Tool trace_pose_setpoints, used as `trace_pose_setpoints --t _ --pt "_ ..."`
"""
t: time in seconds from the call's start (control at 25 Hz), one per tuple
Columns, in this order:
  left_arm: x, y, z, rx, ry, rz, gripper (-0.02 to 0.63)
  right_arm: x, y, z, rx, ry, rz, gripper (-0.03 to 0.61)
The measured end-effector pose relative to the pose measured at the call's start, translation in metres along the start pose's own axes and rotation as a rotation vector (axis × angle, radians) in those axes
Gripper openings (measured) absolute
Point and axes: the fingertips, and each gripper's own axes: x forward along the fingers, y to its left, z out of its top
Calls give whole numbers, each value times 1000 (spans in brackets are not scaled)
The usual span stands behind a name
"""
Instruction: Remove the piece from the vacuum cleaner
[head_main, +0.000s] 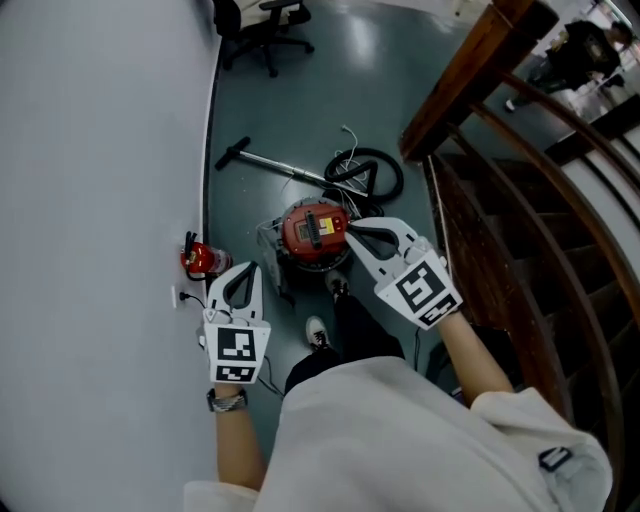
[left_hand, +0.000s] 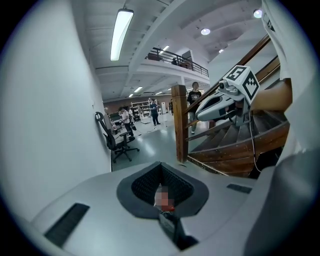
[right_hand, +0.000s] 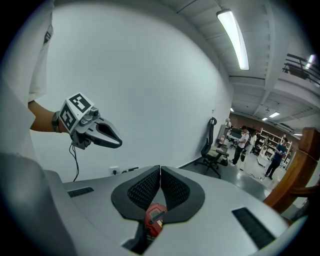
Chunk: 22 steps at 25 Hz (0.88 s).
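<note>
The red, round canister vacuum cleaner (head_main: 312, 232) stands on the grey-green floor (head_main: 330, 80), in the middle of the head view. A silver metal wand with a black T-shaped handle (head_main: 270, 163) is laid on the floor at its far left, and a black coiled hose (head_main: 368, 176) lies just beyond it.

At the far left a plain white wall (head_main: 100, 200) is seen. At its foot a small red object (head_main: 198, 259) stands, whose kind cannot be made out.

The left gripper (head_main: 243, 270) is held to the left of the vacuum cleaner and nearer to the person, apart from it, with its tips pointed away. Its jaws are pressed together with nothing pinched between them.

The right gripper (head_main: 352, 229) is held on the right. In the head view its tips are seen against the right edge of the canister. In the right gripper view the canister is seen small through the gap below the jaws, so it is not touched. These jaws are also pressed together, and nothing is held.

At the right a dark wooden staircase with a curved handrail (head_main: 520, 170) is seen.
</note>
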Motion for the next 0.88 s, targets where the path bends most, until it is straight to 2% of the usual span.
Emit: trace_pose_setpoints --t 0.28,0.44,0.72,0.88 --pt "30 8 -25 -60 76 18 -2 44 -17 -28 62 7 37 29" --pt "42 1 -39 -81 113 7 -2 60 -21 -54 114 25 31 29" --pt "77 -12 -91 -174 193 0 -2 87 -16 -115 199 89 76 29" --pt "102 -12 -126 -236 227 3 -2 107 -16 -143 273 90 84 29"
